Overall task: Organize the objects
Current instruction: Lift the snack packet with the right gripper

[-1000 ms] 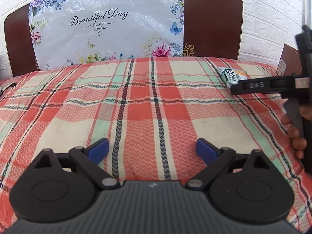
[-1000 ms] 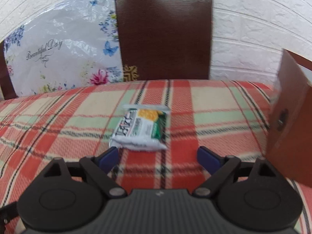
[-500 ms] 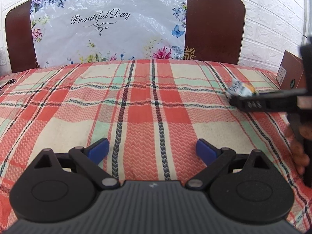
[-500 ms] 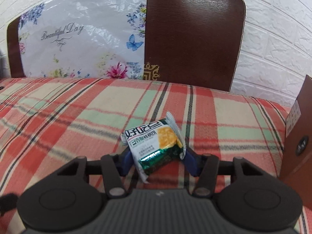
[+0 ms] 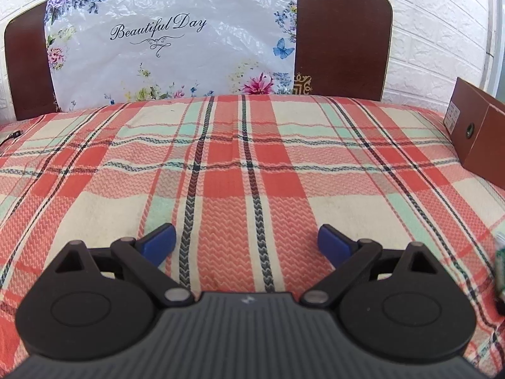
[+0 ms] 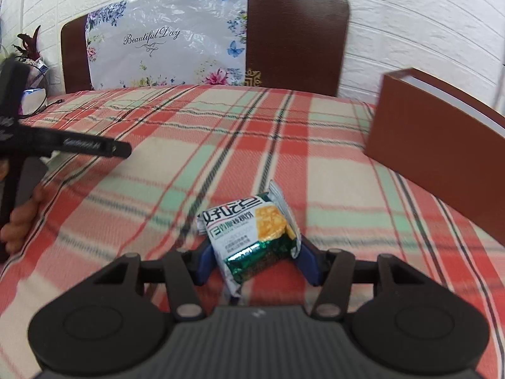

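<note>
The snack packet (image 6: 252,237) is pinched by the right gripper (image 6: 255,260) above the bed (image 6: 331,158); the slick, tilted wrapper could be dropped. The left gripper (image 5: 246,243) is held open, empty.

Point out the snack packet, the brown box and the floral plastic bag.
snack packet (image 6: 252,237): right wrist view, middle of its printed front.
brown box (image 6: 442,158): right wrist view, its broad side face.
floral plastic bag (image 5: 170,41): left wrist view, white area near the lettering.
</note>
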Demonstrator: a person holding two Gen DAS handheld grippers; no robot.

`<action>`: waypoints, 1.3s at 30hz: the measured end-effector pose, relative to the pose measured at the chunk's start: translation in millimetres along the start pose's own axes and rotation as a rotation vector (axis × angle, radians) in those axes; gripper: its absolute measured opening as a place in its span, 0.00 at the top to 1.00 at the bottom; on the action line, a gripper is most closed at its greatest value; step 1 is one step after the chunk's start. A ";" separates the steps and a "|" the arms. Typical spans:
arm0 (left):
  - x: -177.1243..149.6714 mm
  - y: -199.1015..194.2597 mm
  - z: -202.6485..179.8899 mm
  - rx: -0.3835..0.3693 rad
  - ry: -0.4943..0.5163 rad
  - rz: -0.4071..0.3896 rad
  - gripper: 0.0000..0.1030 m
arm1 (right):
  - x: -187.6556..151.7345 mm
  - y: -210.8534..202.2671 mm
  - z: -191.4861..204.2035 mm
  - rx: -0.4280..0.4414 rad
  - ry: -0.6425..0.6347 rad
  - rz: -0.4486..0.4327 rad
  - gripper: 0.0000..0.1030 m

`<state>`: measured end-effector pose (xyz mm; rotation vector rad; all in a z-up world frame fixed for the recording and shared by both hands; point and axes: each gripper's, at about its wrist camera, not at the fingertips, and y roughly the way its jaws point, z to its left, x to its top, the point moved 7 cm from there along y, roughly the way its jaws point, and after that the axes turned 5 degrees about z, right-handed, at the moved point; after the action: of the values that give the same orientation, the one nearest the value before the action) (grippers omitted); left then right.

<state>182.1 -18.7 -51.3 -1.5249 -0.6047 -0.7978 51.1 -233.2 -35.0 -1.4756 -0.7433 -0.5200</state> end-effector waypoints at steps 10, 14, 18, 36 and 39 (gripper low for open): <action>-17.8 -38.6 -32.7 -0.137 -0.011 0.105 0.06 | -21.7 -24.2 -8.7 -0.001 0.031 -0.020 0.23; -23.3 -54.3 -61.3 -0.309 -0.051 0.198 0.06 | -30.2 -30.3 -8.3 0.007 0.016 -0.033 0.19; -33.0 -63.9 -94.0 -0.490 -0.091 0.303 0.06 | -35.7 -34.2 -11.9 0.013 0.011 -0.041 0.16; -34.8 -52.7 -181.4 -0.637 -0.062 0.466 0.56 | -14.9 -14.5 -14.3 0.078 -0.048 -0.019 0.47; -26.4 -56.6 -190.2 -0.624 -0.021 0.452 0.58 | -14.4 -16.9 -19.9 0.071 -0.018 -0.045 0.54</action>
<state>96.2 -198.7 -34.1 -2.1372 0.0042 -0.6425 31.7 -255.7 -32.5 -1.4018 -0.8029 -0.5101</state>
